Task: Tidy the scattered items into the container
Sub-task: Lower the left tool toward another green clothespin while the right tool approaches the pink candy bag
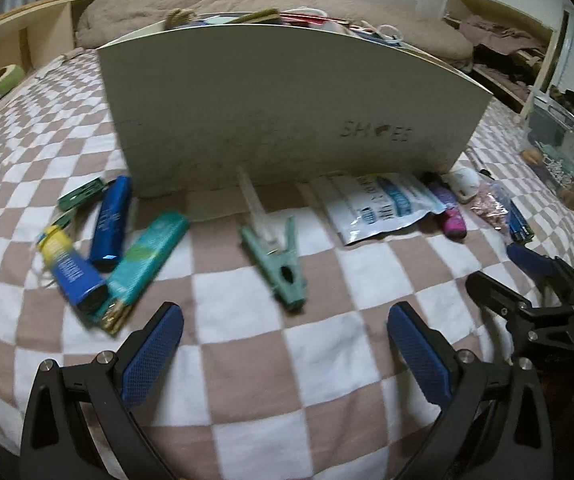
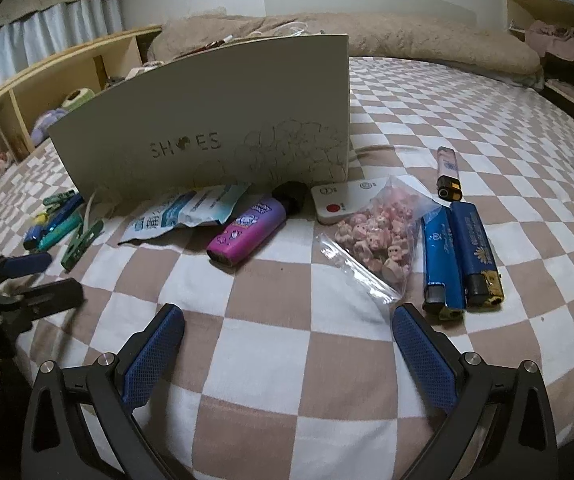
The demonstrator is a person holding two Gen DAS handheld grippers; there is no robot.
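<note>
Clearly a bed (image 2: 427, 92) for a work surface, checkered cover giving a soft, flat place for the clutter. Dead ahead of both claws, well beyond the fingertips: shoe box (image 1: 287, 112), standing upright with its long wall facing the cameras, already heaped past the rim, top open so things can be dropped in from above. Strewn along the foot of that wall, within easy reach of either side. Ahead of the right claw (image 2: 287, 352): white pouch (image 2: 191, 212) leaning at the box base, purple bottle (image 2: 247, 232) on its side, bag of pink bits (image 2: 375, 240), two blue lighters (image 2: 459, 256) side by side just off the right fingertip. Ahead of the left claw (image 1: 285, 348): green clothespin (image 1: 279, 260) straight in line with the gap, probably the next pick; blue and teal tubes (image 1: 111, 248) off to the left. Both claws spread wide, holding nothing, hovering low over the cover, apparently ready for a grab.
</note>
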